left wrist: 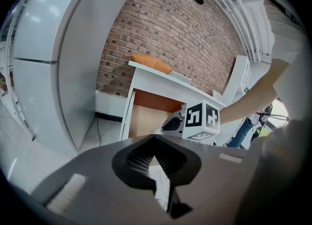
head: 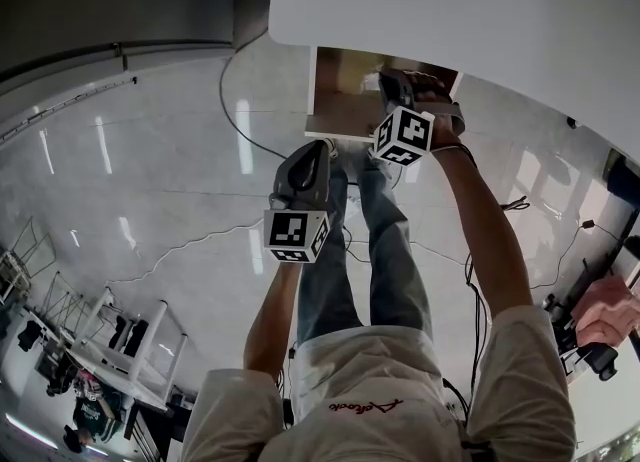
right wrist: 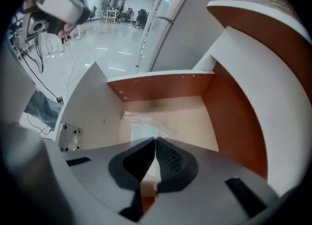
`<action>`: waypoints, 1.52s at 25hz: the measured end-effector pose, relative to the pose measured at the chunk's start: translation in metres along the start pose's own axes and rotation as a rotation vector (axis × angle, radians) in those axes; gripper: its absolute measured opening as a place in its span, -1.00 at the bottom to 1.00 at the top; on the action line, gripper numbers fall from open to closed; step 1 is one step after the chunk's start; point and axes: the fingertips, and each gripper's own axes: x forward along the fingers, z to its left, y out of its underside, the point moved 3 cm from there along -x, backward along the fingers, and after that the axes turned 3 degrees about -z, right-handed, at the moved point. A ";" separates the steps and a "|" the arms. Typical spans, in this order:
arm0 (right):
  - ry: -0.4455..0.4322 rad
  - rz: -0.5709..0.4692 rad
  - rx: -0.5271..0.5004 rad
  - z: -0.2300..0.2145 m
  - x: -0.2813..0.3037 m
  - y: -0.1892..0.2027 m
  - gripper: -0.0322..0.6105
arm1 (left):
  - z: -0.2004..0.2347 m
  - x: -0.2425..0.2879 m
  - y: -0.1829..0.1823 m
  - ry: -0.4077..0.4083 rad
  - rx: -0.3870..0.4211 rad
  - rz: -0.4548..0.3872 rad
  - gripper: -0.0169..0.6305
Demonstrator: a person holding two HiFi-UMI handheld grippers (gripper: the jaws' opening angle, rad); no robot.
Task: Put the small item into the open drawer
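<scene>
The open drawer [head: 333,102] hangs under the white table, with an orange-brown inside [right wrist: 161,86]. My right gripper [head: 393,80] points down into it, its marker cube [left wrist: 202,119] just outside the front. Its jaws [right wrist: 155,140] are shut on a small clear plastic packet [right wrist: 141,121], which sticks out past the tips just over the drawer floor. My left gripper [head: 324,146] hovers in front of the drawer, lower left of the right one. In the left gripper view its jaws [left wrist: 153,137] are shut with nothing in them.
The white tabletop [head: 480,10] spans the upper right, with an orange object [left wrist: 151,63] on it against a brick wall [left wrist: 170,34]. A black cable [head: 238,122] runs over the shiny floor. A tall white cabinet [left wrist: 48,48] stands left. Metal racks [head: 110,340] sit lower left.
</scene>
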 end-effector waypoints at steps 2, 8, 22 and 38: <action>-0.010 0.015 -0.003 0.000 0.009 0.001 -0.86 | 0.000 -0.001 0.000 -0.002 -0.005 -0.001 -0.92; -0.059 0.081 -0.041 0.009 0.037 0.007 -0.86 | -0.001 -0.005 0.004 0.004 -0.019 0.004 -0.92; -0.105 0.079 -0.020 0.019 0.052 0.009 -0.85 | 0.002 -0.008 0.008 0.006 -0.031 0.002 -0.92; -0.087 0.009 0.006 0.025 0.030 0.002 -0.52 | -0.006 -0.009 0.007 0.015 -0.025 -0.014 -0.92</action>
